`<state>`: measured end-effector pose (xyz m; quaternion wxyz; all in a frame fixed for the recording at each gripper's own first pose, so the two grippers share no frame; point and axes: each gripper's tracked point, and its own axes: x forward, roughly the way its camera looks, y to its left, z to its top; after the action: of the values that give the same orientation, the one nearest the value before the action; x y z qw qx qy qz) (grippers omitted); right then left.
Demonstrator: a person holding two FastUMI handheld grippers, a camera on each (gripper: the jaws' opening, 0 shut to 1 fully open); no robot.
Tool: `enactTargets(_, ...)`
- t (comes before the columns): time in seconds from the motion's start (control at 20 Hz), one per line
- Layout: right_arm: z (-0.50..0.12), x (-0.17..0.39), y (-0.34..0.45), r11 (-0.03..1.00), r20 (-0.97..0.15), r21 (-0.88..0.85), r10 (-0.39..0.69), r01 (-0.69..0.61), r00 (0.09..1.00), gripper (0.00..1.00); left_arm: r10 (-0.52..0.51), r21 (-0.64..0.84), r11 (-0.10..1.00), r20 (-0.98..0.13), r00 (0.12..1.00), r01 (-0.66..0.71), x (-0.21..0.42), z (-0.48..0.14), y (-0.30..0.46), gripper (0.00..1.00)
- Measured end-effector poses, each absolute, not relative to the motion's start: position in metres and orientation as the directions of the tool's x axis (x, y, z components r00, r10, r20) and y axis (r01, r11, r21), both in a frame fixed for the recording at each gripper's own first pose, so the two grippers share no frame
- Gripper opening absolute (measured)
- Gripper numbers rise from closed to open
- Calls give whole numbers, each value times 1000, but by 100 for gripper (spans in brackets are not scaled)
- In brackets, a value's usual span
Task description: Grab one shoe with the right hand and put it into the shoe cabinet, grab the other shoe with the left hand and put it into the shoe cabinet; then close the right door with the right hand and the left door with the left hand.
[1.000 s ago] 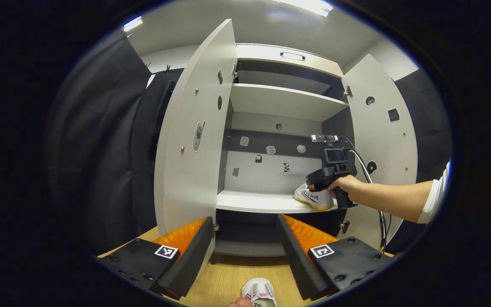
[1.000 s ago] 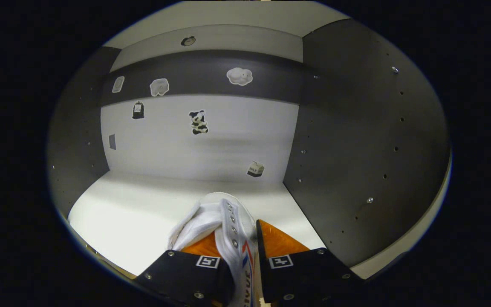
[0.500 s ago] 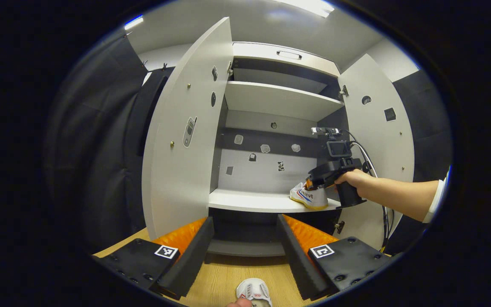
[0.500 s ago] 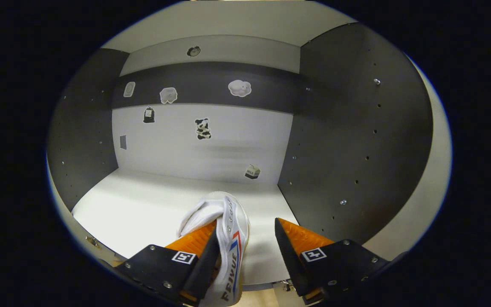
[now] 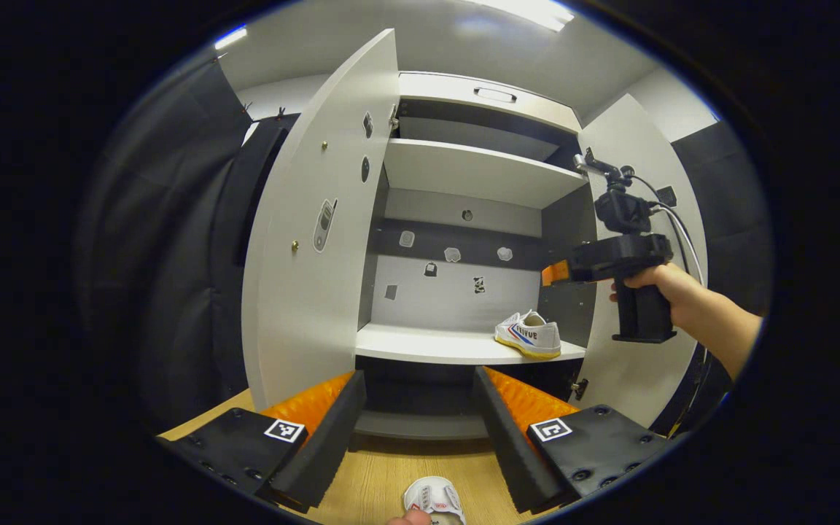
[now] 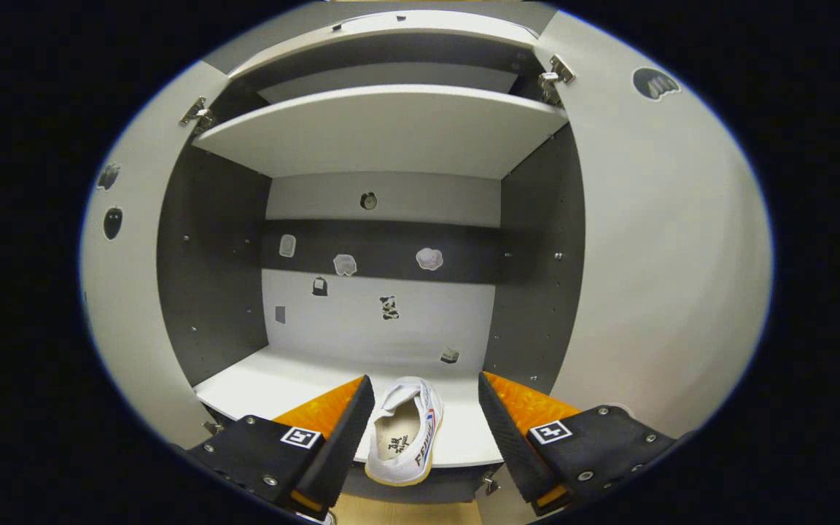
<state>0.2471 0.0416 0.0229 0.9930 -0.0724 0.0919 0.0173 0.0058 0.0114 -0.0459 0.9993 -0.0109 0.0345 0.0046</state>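
Observation:
One white shoe (image 5: 528, 334) with red and blue stripes lies on the right end of the cabinet's middle shelf (image 5: 420, 344). In the right gripper view the same shoe (image 6: 405, 432) rests heel toward me, below and beyond my open right gripper (image 6: 424, 380), which touches nothing. A hand holds that right gripper (image 5: 555, 273) in front of the cabinet, above the shoe. The other white shoe (image 5: 432, 499) lies on the wooden floor, below my open left gripper (image 5: 418, 374), with part of a hand beside it.
Both cabinet doors stand open: the left door (image 5: 310, 240) and the right door (image 5: 639, 364), seen too as the left door (image 6: 125, 306) and right door (image 6: 653, 255). An upper shelf (image 6: 383, 124) spans above. Black cloth hangs at the left.
My right gripper opened, let go of the shoe and drew back and up out of the cabinet. The shoe stayed on the shelf. My left gripper has hardly moved.

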Motion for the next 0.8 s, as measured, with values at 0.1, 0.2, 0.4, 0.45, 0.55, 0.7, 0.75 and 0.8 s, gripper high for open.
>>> enactTargets(0.1, 33, 220, 42, 987, -141, -150, 33, -54, 989, 89, 5, -20, 1000, -67, 998, -6, 5, -46, 11, 96)
enactTargets(0.2, 33, 194, 43, 984, -120, -164, 46, -65, 992, 91, -2, -19, 1000, -69, 998, 1, 2, -49, 8, 96)
enactTargets(0.4, 24, 141, 39, 985, -81, -162, 49, -62, 996, 93, -15, -17, 1000, -80, 997, 14, -3, -57, 1, 94)
enactTargets(0.45, 20, 128, 38, 987, -74, -149, 54, -65, 996, 93, -20, -16, 1000, -84, 996, 18, -5, -59, -1, 94)
enactTargets(0.55, 13, 104, 41, 989, -53, -123, 76, -82, 996, 93, -29, -17, 999, -96, 995, 27, -7, -65, -5, 96)
enactTargets(0.7, 6, 71, 30, 990, 4, -129, 55, -54, 998, 93, -37, -19, 999, -119, 992, 35, -11, -73, -9, 96)
enactTargets(0.75, 7, 60, 29, 991, 33, -128, 53, -48, 998, 93, -36, -21, 999, -129, 991, 34, -12, -77, -10, 96)
enactTargets(0.8, 6, 49, 25, 990, 51, -133, 48, -41, 998, 93, -36, -23, 999, -142, 989, 34, -14, -82, -10, 96)
